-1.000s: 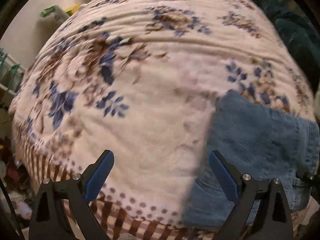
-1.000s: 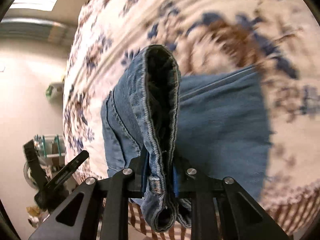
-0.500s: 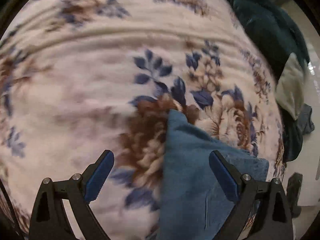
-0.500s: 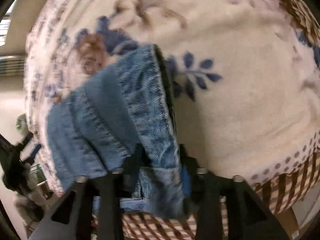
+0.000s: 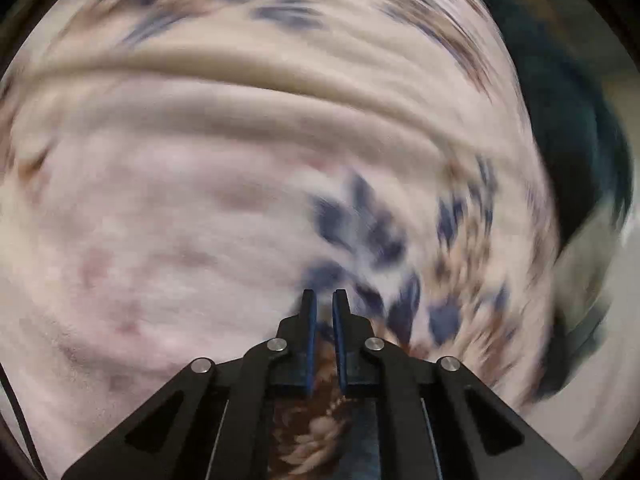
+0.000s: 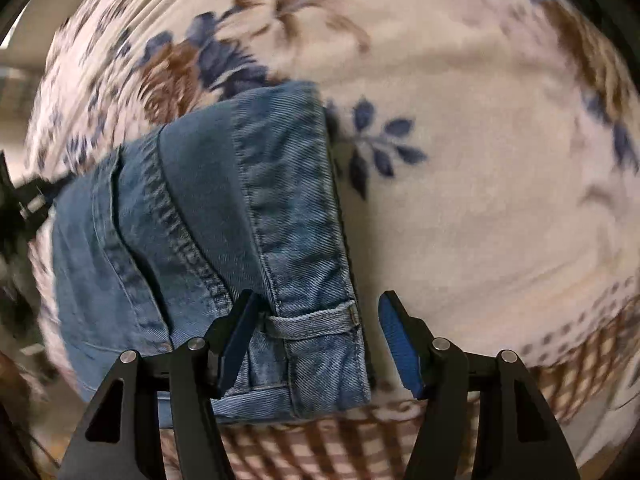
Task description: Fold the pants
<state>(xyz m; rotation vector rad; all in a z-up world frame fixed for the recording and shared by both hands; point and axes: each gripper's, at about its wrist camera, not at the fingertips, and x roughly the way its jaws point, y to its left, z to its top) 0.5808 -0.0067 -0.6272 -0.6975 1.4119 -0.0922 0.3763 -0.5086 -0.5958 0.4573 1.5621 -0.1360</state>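
Note:
The blue jeans (image 6: 208,232) lie folded in a stack on the floral blanket (image 6: 460,168), waistband and belt loop nearest the camera. My right gripper (image 6: 316,332) is open, its blue pads either side of the waistband, not pinching it. My left gripper (image 5: 324,312) is shut with nothing between its fingers, pointing at the bare blanket (image 5: 200,200). A sliver of denim (image 5: 360,444) shows under the left gripper's frame. The left wrist view is motion-blurred.
A dark teal cloth (image 5: 568,152) lies past the blanket's right edge in the left wrist view. The blanket's brown checked border (image 6: 304,452) runs along its near edge. A dark object (image 6: 16,208) sits at the far left of the right wrist view.
My right gripper has opened and let go of the jeans' waistband, which now rests on the blanket. My left gripper has shut and swung off the jeans over the blanket.

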